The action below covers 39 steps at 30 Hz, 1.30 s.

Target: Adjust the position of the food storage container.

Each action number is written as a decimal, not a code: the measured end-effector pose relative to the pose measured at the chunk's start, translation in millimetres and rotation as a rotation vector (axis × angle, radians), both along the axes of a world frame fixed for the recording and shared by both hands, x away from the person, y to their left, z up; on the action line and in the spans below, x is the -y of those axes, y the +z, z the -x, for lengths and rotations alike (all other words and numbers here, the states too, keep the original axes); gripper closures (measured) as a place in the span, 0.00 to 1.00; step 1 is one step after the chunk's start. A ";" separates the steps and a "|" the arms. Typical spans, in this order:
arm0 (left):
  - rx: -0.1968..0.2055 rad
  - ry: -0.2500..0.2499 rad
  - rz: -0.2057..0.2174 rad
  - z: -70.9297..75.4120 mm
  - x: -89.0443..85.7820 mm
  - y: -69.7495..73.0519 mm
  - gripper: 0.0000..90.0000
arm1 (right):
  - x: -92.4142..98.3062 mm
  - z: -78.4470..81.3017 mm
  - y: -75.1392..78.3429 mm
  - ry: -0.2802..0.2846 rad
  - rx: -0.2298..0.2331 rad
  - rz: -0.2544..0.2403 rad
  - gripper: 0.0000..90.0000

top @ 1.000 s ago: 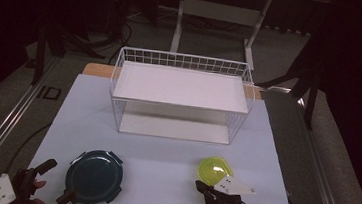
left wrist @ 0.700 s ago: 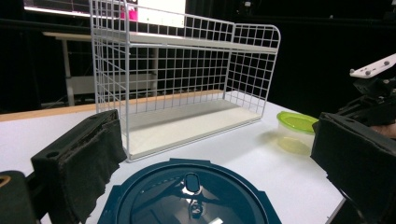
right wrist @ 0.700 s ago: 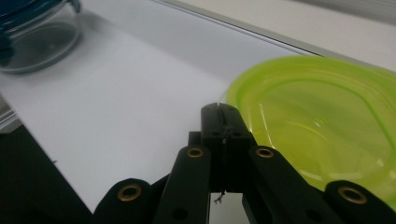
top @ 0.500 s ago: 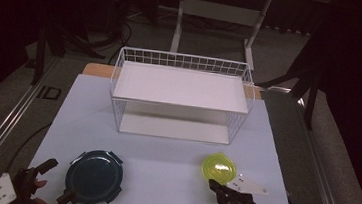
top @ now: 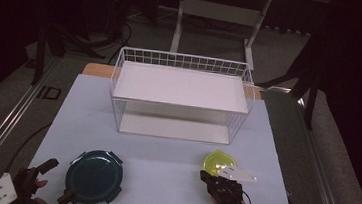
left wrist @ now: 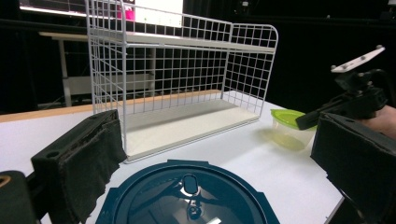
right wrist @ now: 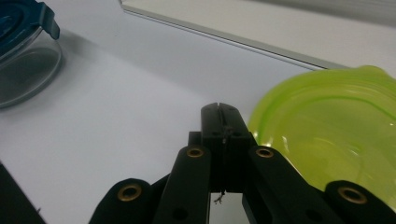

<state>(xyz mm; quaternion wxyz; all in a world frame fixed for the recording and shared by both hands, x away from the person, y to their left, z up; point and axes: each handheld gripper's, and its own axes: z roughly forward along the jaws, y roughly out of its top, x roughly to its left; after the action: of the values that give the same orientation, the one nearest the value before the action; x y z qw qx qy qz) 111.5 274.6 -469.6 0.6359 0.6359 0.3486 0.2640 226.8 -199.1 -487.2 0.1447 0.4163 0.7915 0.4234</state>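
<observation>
The right hand-held gripper (top: 210,177), jaws pressed together, sits just beside the green container (top: 220,162), which lies ahead. The left hand-held gripper (left wrist: 210,177), jaws apart, straddles the blue-lidded container (top: 94,176).

A dim room with grey floor (top: 2,110). A white stand (top: 217,15) sits beyond the pale table (top: 163,165), far ahead of the grippers.

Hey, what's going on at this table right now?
A person holds a gripper in each hand at a white table. The left gripper, jaws open, sits around a dark blue lidded container. The right gripper, jaws shut and empty, rests beside a small green-lidded container. A white wire rack stands behind them with nothing on its shelves.
</observation>
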 end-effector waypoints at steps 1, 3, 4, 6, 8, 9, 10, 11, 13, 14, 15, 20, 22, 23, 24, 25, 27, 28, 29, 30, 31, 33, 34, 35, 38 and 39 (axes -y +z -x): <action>0.000 -0.001 0.000 -0.1 -0.1 -0.1 0.03 | -2.2 -2.2 -1.1 -0.005 0.004 0.014 1.00; 0.000 -0.002 0.001 0.1 -0.4 0.0 0.03 | -2.7 -5.9 -3.2 -0.021 -0.010 0.017 1.00; 0.001 -0.002 0.002 0.3 -0.5 0.0 0.03 | -2.3 -7.4 -4.4 -0.029 -0.014 0.022 1.00; 0.002 -0.002 0.004 0.8 -0.7 0.2 0.03 | 0.4 -8.6 -5.5 -0.046 -0.025 0.018 1.00; 0.003 -0.001 0.005 0.7 -0.7 0.3 0.03 | 4.7 -7.3 -5.3 -0.060 -0.025 0.026 1.00; 0.002 -0.001 0.005 0.6 -0.7 0.2 0.03 | 7.7 -6.4 -5.1 -0.067 -0.023 0.028 1.00; 0.001 -0.001 0.003 0.5 -0.5 0.2 0.03 | 11.6 -5.9 -5.1 -0.076 -0.024 0.026 1.00; 0.001 -0.002 0.001 0.4 -0.4 0.2 0.03 | 15.6 -5.2 -5.0 -0.087 -0.025 0.027 1.00; 0.001 -0.001 0.001 0.1 0.2 0.1 0.03 | 24.7 -4.0 -4.7 -0.107 -0.022 0.031 1.00; -0.001 -0.002 -0.001 0.0 0.4 0.0 0.03 | 29.9 -4.1 -4.7 -0.117 -0.024 0.030 1.00; -0.002 -0.003 -0.002 -0.1 0.5 -0.1 0.03 | 35.0 -3.8 -4.6 -0.134 -0.023 0.031 1.00; -0.006 -0.001 -0.016 -0.7 1.8 -0.5 0.03 | 60.1 -3.5 -4.7 -0.205 -0.010 0.043 1.00; -0.006 -0.002 -0.019 -1.0 2.2 -0.6 0.03 | 68.5 -3.6 -4.7 -0.232 -0.007 0.044 1.00; -0.008 -0.001 -0.021 -1.0 2.5 -0.7 0.03 | 72.2 -3.7 -4.8 -0.242 -0.008 0.040 1.00; -0.018 -0.008 -0.021 -1.0 2.9 -0.4 0.03 | 75.1 -3.6 -4.8 -0.255 -0.009 0.040 1.00; -0.025 -0.027 -0.018 -0.9 3.1 -0.2 0.03 | 77.4 -3.4 -4.7 -0.259 -0.006 0.038 1.00; -0.025 -0.056 -0.022 -0.1 3.6 0.0 0.05 | 79.0 -1.5 -3.6 -0.259 -0.010 0.020 1.00; -0.028 -0.064 -0.029 -0.2 4.5 0.3 0.05 | 78.5 0.2 -2.4 -0.251 -0.005 0.011 1.00; -0.033 -0.065 -0.042 -0.2 5.8 0.3 0.05 | 77.2 2.2 -0.7 -0.240 0.006 0.004 1.00; -0.036 -0.074 -0.049 -0.5 6.7 -0.2 0.05 | 75.5 4.1 1.4 -0.231 0.019 0.000 1.00; -0.042 -0.081 -0.052 -0.9 7.4 -0.4 0.05 | 73.8 6.0 3.9 -0.223 0.031 -0.015 0.98; -0.050 -0.092 -0.063 -1.5 8.6 -0.6 0.07 | 70.7 8.3 8.8 -0.206 0.052 -0.033 0.94; -0.057 -0.098 -0.065 -1.6 8.6 -0.4 0.07 | 69.2 9.5 11.2 -0.199 0.063 -0.040 0.92; -0.058 -0.104 -0.070 -1.5 8.2 -0.2 0.09 | 67.6 10.3 13.2 -0.188 0.072 -0.047 0.87; -0.069 -0.123 -0.083 -1.2 4.0 0.6 0.19 | 62.2 12.1 17.3 -0.150 0.087 -0.059 0.74; -0.081 -0.128 -0.088 -2.1 1.7 0.8 0.19 | 60.3 12.8 18.2 -0.139 0.095 -0.058 0.70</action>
<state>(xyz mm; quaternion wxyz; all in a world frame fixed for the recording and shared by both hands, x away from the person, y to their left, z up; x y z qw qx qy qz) 113.6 272.9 -468.8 0.6081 0.6946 0.3208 0.2119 214.1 -259.5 -469.0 0.1990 0.4538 0.7404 0.4542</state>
